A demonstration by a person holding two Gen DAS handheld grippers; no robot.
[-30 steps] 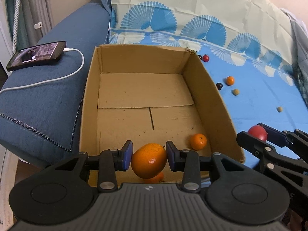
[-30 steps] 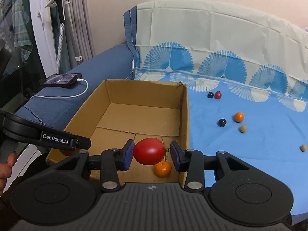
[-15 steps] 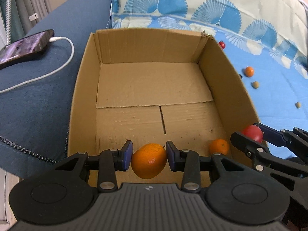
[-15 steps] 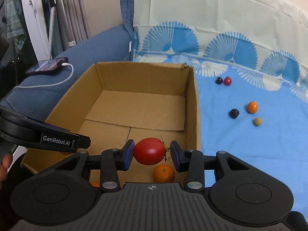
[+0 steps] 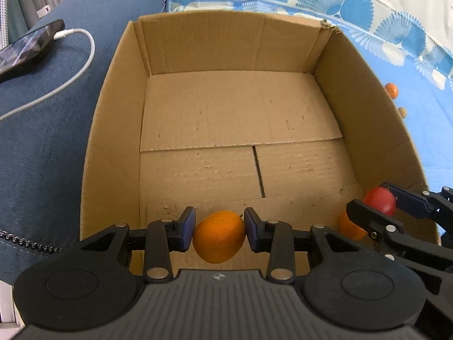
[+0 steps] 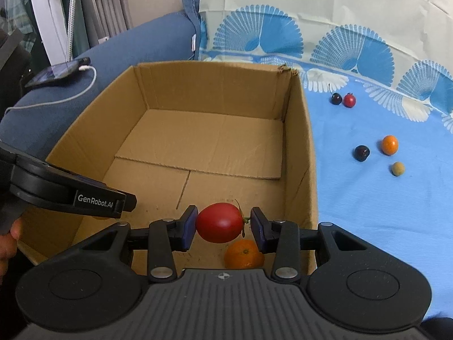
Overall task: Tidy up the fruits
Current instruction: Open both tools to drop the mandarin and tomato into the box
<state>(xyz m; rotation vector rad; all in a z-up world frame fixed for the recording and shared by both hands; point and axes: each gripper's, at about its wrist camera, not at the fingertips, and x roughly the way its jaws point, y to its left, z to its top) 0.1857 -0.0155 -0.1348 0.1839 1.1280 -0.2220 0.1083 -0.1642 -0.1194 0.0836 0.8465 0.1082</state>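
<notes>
Cardboard box below both tools: left tool clamps orange, right tool clamps tomato. Risk: dropped tomato hits mandarin at 5 o'clock, bruises.

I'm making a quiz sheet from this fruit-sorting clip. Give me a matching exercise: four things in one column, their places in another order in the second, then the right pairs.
Column 1
1. tomato
2. large orange
3. small orange
4. phone

Column 2
A. on the blue sofa arm, cable plugged in
B. lying on the floor of the cardboard box
C. held in the left gripper
D. held in the right gripper

Pairs: 1-D, 2-C, 3-B, 4-A
</notes>
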